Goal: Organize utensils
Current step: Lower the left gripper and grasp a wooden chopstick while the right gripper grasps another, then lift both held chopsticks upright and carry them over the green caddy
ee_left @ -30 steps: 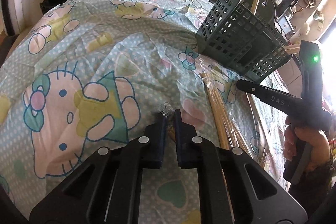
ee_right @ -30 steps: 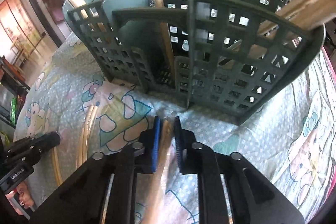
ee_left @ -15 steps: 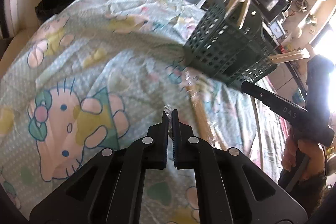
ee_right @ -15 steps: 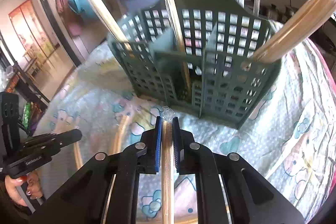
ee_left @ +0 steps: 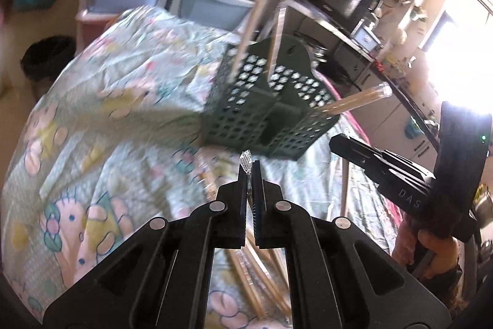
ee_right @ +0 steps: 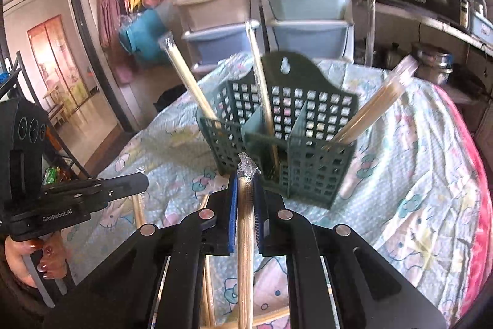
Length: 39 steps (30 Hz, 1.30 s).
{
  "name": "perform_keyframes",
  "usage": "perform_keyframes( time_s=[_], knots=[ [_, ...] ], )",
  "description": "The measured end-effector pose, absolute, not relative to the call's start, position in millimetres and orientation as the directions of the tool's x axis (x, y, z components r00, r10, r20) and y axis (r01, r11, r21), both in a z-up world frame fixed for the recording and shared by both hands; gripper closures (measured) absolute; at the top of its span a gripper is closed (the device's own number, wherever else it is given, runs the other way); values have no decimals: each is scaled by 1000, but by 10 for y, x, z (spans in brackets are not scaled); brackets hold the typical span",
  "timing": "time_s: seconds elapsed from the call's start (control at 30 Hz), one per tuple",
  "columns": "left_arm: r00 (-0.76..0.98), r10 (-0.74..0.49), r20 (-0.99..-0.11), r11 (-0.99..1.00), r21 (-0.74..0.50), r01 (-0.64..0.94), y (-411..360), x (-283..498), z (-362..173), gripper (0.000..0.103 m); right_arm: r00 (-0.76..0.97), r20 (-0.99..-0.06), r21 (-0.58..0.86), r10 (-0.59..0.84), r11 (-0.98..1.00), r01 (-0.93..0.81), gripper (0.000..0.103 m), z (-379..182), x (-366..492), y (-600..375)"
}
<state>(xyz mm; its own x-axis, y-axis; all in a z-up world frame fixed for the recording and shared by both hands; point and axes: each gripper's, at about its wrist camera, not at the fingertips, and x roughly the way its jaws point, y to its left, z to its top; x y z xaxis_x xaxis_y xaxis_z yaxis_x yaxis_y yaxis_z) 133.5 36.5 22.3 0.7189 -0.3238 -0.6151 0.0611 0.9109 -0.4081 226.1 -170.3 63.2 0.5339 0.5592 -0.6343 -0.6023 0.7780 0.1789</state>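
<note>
Your right gripper (ee_right: pixel 245 174) is clamped tight on a wrapped chopstick pair (ee_right: pixel 245 233), its crinkled plastic tip poking out just short of the green slotted holder (ee_right: pixel 311 171). Your left gripper (ee_left: pixel 250 171) is pinched shut on a clear wrapper end (ee_left: pixel 246 163). Three wrapped pairs stand tilted in the holder; more lie on the cartoon-print cloth (ee_right: pixel 409 205).

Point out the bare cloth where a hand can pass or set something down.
Free: the tablecloth right of the green caddy, out to its pink edge; also the stretch left of it. Crowded: wrapped chopsticks on the cloth beneath both grippers.
</note>
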Motion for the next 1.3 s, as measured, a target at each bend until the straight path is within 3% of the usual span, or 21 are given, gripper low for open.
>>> perform_keyframes(
  time_s=[1.3],
  knots=[
    [832,-405,-379,891,-369,266,40,1550,1656,102,738,-298,133,606,792,-596,94,1845,1911,-2141]
  ],
)
